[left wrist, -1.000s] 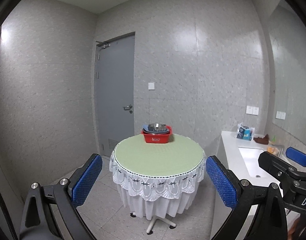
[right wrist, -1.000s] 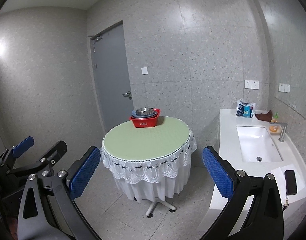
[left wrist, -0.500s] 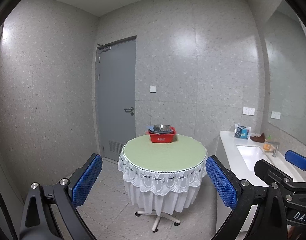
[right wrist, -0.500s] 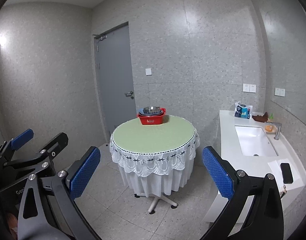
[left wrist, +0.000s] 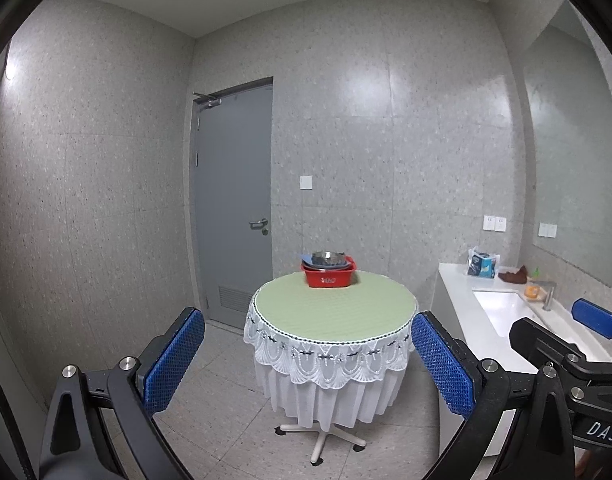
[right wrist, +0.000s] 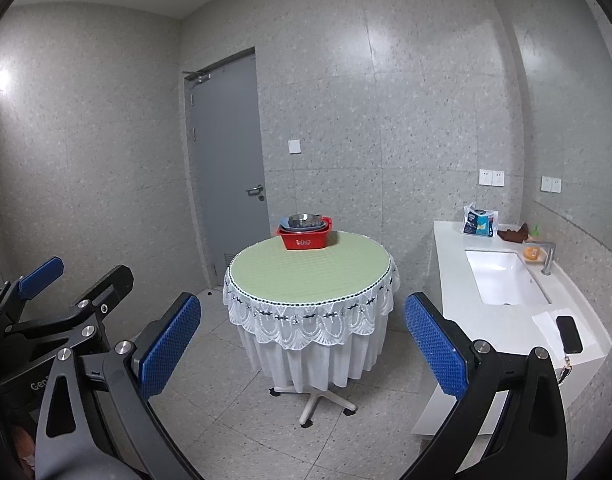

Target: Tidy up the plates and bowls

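Note:
A red basin [left wrist: 331, 276] stands at the far edge of a round table [left wrist: 334, 304] with a green top and white lace cloth. In it sit a blue plate [left wrist: 310, 263] and a metal bowl [left wrist: 327, 257]. The basin also shows in the right wrist view [right wrist: 305, 238], with the metal bowl [right wrist: 303, 220] on top. My left gripper [left wrist: 308, 356] is open and empty, well back from the table. My right gripper [right wrist: 302, 340] is open and empty too, equally far back.
A white counter [right wrist: 502, 320] with a sink [right wrist: 504, 276] runs along the right wall, with a tap [right wrist: 548, 256], a tissue pack [right wrist: 480, 222] and a black phone [right wrist: 569, 334]. A grey door [left wrist: 236, 204] is behind the table. The table stands on a star-shaped foot [left wrist: 320, 438].
Both grippers have moved back and away from the table, which now looks smaller and farther. Both stay open and empty.

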